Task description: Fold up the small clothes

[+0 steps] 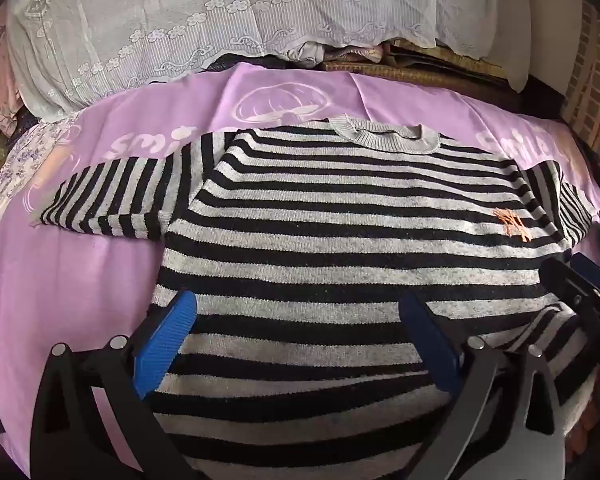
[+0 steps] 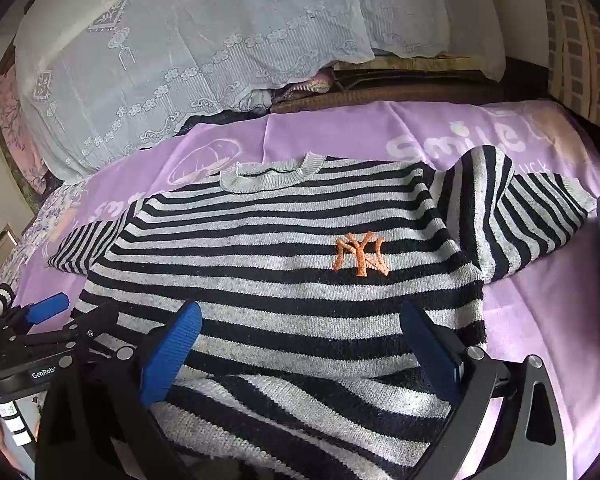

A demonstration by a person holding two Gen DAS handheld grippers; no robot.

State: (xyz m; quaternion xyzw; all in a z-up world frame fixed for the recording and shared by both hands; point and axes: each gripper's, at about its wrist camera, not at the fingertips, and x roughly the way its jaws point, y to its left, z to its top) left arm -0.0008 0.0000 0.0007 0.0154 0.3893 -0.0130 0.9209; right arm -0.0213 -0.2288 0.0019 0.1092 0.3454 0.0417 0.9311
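**Striped sweater spread flat, ready for folding**

Left wrist view: the striped sweater (image 1: 340, 248) lies front-up on the purple sheet (image 1: 60, 280), sleeves out so the folds can start; the left gripper (image 1: 300, 344) hovers at the hem, fingers wide.

Right wrist view: the right gripper (image 2: 300, 352), fingers wide and empty, hangs over the rumpled hem, likely to straighten it.

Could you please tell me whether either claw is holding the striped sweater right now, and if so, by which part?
Nothing is held: left claw and right claw both hover open over the sweater.
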